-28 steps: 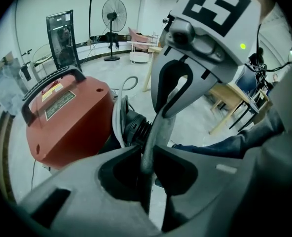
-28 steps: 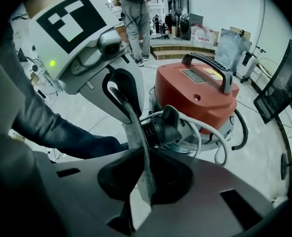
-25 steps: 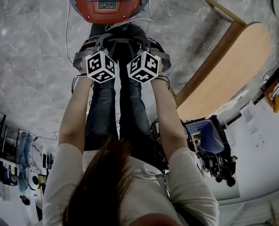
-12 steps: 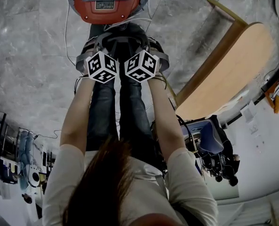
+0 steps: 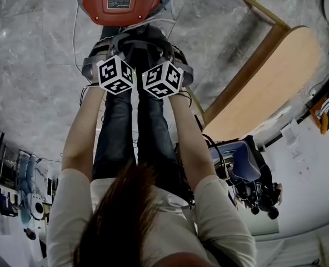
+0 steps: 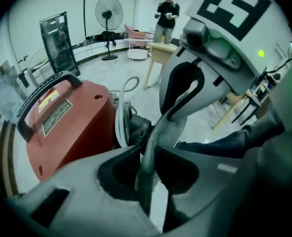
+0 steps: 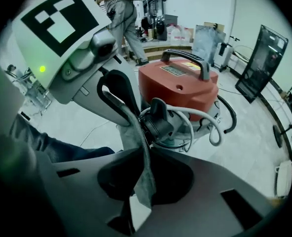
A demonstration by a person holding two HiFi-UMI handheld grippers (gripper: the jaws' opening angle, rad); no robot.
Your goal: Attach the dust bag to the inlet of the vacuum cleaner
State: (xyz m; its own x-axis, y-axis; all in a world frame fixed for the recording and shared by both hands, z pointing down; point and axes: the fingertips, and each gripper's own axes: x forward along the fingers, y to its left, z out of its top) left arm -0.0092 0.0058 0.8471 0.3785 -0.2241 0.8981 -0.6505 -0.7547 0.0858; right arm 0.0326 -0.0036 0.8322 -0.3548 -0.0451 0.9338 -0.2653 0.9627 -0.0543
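The red vacuum cleaner (image 5: 123, 1) stands on the floor just beyond my two grippers. Its black round inlet (image 6: 138, 132) faces me, also seen in the right gripper view (image 7: 158, 122). The grey fabric dust bag (image 6: 173, 127) is stretched between both grippers right in front of the inlet. My left gripper (image 6: 146, 154) has an edge of the bag pinched between its jaws, which have just been opening a little. The right gripper (image 7: 141, 157) is shut on the bag's other edge (image 7: 133, 127). In the head view the left gripper (image 5: 110, 54) and the right gripper (image 5: 173, 57) sit side by side.
A wooden table (image 5: 270, 82) stands to the right. Thin cables (image 5: 75, 38) lie on the stone floor beside the vacuum, and a white hose (image 7: 210, 120) curls at its base. A person (image 6: 165, 14) and a standing fan (image 6: 108, 9) are far off.
In the head view both grippers and the vacuum sit a little higher in the picture, unchanged relative to each other. The right gripper's cube has rolled slightly.
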